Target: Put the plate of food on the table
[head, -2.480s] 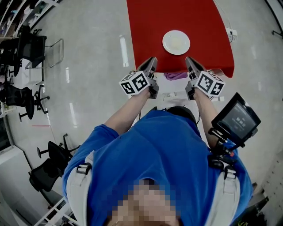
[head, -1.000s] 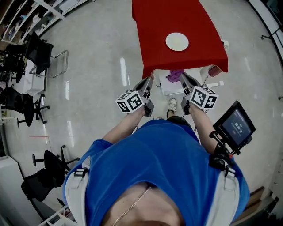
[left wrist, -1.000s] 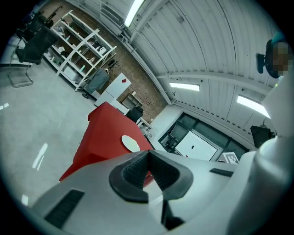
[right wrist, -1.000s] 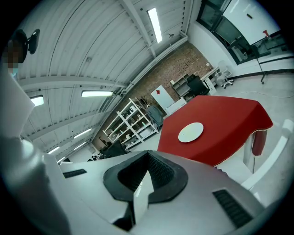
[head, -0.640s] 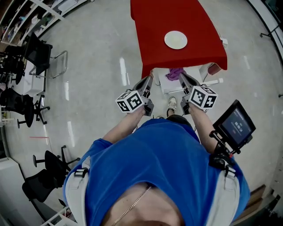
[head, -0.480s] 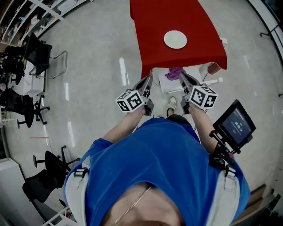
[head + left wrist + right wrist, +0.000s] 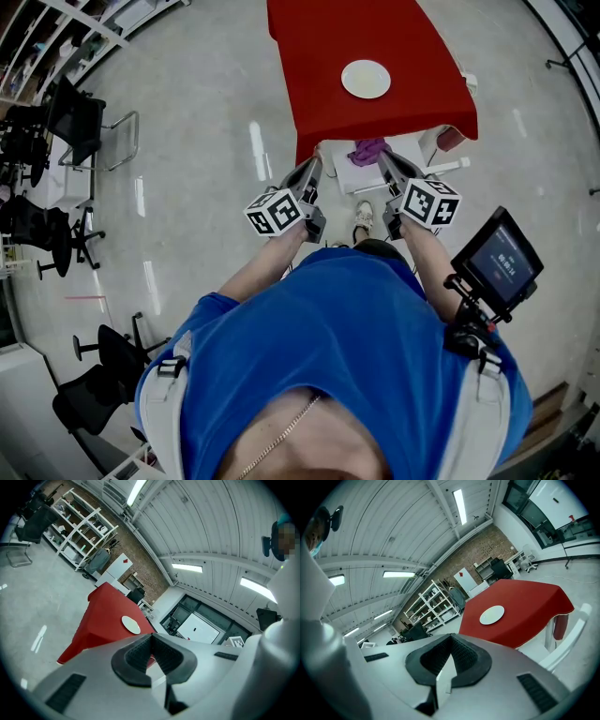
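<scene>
Plate (image 7: 366, 79) sits flat on the red table (image 7: 319, 47), well in from every edge that shows. It's too small to tell what's on it. My read: placement is done, and what's left is standing off clean.

Left gripper (image 7: 312, 167): jaws together, pads meet at the tip, nothing between them. Right gripper (image 7: 385, 161): same, closed and empty. Both are held side by side in front of the person, short of the near table edge, pointing roughly at the plate and slightly down. Neither touches plate or cloth.

White stand (image 7: 349, 178) with a purple rag (image 7: 368, 150) on it is just below the near table edge, between the two grippers in the head view. One shoe (image 7: 364, 217) shows on the floor behind it.

Doing this step well, as I judge it:
- Leave the plate alone. It looks stable, so no nudge is needed.
- Jaws shut and tips off the cloth hem. A snag on the overhang could drag cloth and plate together.
- Watch the stand at foot level, it's the likeliest thing to trip on or bump.
- If a re-seat is ever needed: come in from the near edge, open before reaching the rim, grip the rim from both sides, and hold it level.
</scene>
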A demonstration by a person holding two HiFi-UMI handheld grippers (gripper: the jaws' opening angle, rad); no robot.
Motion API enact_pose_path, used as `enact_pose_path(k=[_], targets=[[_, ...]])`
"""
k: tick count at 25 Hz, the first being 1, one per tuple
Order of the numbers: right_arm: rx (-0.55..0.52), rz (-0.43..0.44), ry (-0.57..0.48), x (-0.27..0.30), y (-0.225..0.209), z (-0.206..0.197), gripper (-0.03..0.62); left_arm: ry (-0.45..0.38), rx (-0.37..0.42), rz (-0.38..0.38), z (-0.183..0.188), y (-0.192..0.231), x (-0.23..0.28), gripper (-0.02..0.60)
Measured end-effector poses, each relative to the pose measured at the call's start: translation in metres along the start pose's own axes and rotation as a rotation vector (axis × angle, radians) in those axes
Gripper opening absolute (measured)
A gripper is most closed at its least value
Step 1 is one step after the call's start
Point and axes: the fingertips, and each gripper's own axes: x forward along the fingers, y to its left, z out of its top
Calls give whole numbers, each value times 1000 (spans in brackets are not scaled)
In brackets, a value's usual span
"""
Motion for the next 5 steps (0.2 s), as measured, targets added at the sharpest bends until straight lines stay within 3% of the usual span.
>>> enact_pose_path(k=[5], targets=[[-6, -1, 3, 3, 7, 3, 2, -2, -2, -4, 6, 1, -3, 7]])
